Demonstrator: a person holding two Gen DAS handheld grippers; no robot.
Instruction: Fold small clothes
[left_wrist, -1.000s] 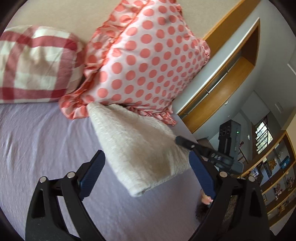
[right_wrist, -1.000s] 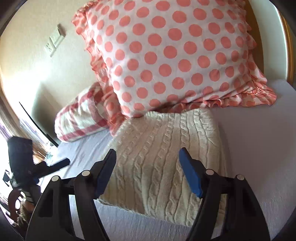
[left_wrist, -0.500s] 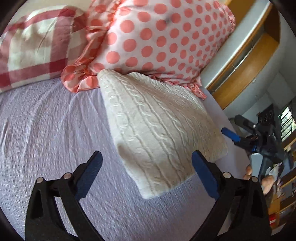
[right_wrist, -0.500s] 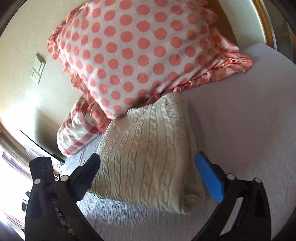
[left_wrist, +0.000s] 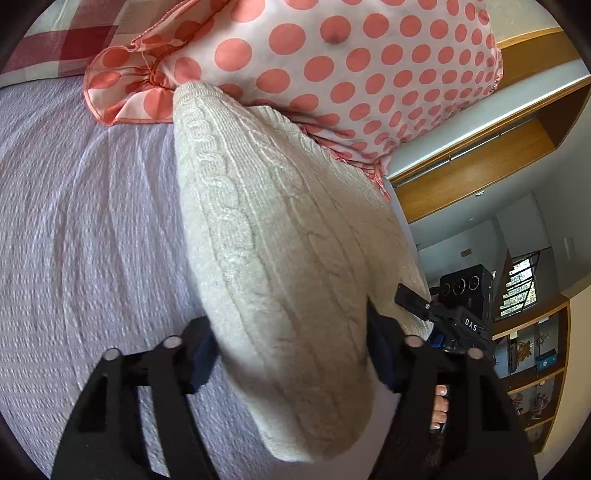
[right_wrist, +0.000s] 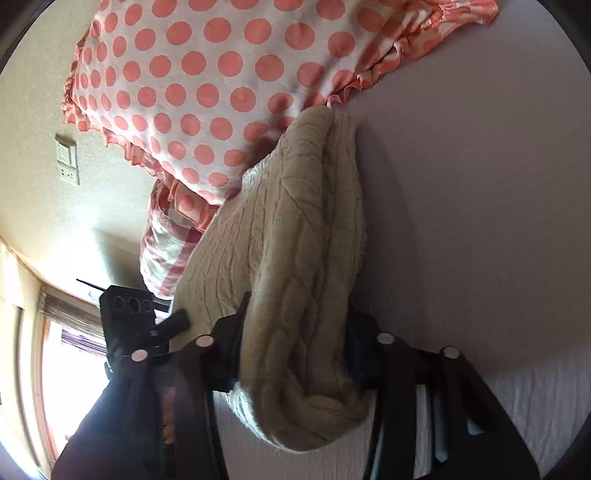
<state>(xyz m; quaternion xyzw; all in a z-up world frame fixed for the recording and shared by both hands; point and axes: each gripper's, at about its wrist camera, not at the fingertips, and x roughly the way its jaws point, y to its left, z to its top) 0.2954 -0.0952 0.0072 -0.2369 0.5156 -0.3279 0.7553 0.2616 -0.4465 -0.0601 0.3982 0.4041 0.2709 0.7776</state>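
Note:
A folded cream cable-knit sweater (left_wrist: 280, 236) lies on the lilac bedspread (left_wrist: 74, 229), its far end against a polka-dot pillow. My left gripper (left_wrist: 291, 354) is shut on the sweater's near end, one finger on each side of the bundle. In the right wrist view the sweater (right_wrist: 295, 258) shows its stacked folded layers. My right gripper (right_wrist: 295, 354) is shut on its other near end. Each gripper shows in the other's view, the right one at the sweater's right edge (left_wrist: 454, 321), the left one at its left edge (right_wrist: 136, 332).
A pink polka-dot pillow (left_wrist: 351, 70) and a red checked pillow (left_wrist: 55, 40) lie at the head of the bed. A wooden headboard shelf (left_wrist: 480, 162) and a bookshelf (left_wrist: 532, 369) stand to the right. A wall socket (right_wrist: 66, 162) and a bright window (right_wrist: 70, 369) are on the left.
Both grippers moved in from above the sweater and closed on its near end, one at each side. The sweater's edge now bunches between the fingers.

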